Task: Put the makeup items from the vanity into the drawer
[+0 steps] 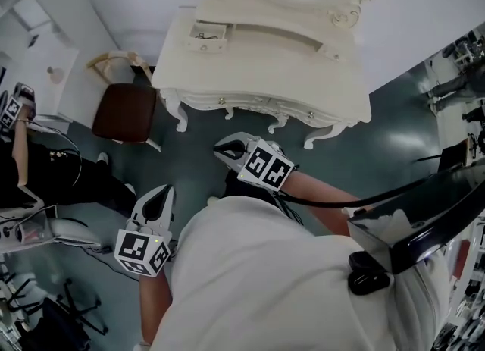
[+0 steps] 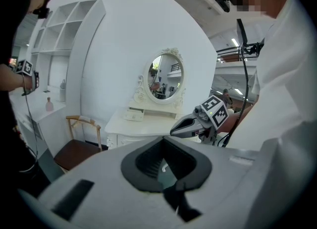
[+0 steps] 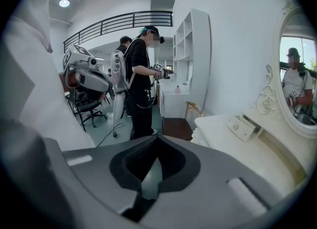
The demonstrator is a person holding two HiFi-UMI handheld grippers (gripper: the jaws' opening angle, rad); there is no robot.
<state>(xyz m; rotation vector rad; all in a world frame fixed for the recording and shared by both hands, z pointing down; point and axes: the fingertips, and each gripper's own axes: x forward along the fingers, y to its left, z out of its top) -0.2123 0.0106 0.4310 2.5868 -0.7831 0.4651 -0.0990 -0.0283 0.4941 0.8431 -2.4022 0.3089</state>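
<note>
The white vanity (image 1: 318, 76) stands ahead of me under its oval mirror (image 2: 166, 77). A small drawer (image 1: 206, 35) at the back left of its top is pulled open; it also shows as the drawer (image 3: 241, 128) in the right gripper view. I cannot make out any makeup items on the top. My left gripper (image 1: 161, 192) is shut and empty, low by my left side. My right gripper (image 1: 221, 147) is shut and empty too, short of the vanity's front edge, and shows as the right gripper (image 2: 174, 131) in the left gripper view.
A brown-seated chair (image 1: 125, 112) stands left of the vanity. Another person in black (image 1: 45, 171) is at the far left, near a white shelf unit (image 3: 190, 60). A dark desk edge (image 1: 424, 213) runs on my right.
</note>
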